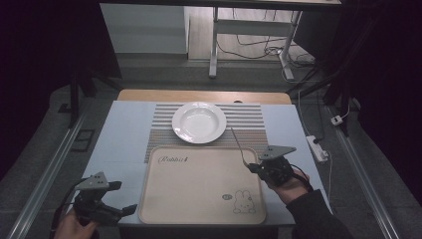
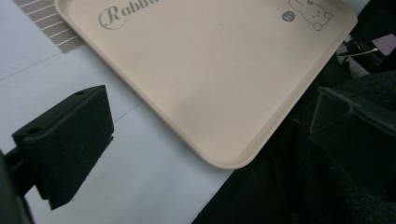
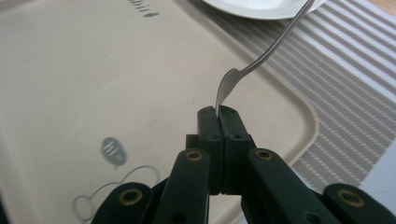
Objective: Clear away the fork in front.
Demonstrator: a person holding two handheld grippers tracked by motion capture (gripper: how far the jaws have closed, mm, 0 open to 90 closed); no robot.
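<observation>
My right gripper (image 1: 253, 167) hovers over the right edge of a beige rabbit-print tray (image 1: 199, 194), shut on the head of a thin metal utensil (image 1: 238, 145). In the right gripper view the jaws (image 3: 219, 112) pinch the utensil (image 3: 261, 58), whose handle slants up toward the white plate (image 3: 261, 7). The tray (image 3: 93, 70) lies bare beneath. My left gripper (image 1: 119, 197) sits at the table's front left corner, open, nothing between its fingers. In the left gripper view its black pad (image 2: 70, 144) stands over the pale tablecloth beside the tray (image 2: 210, 70).
A white plate (image 1: 199, 122) rests on a striped placemat (image 1: 249, 122) just behind the tray. The wooden table edge (image 1: 204, 95) shows at the back. A power strip (image 1: 317, 148) lies on the floor to the right, and a desk frame (image 1: 214, 45) stands farther back.
</observation>
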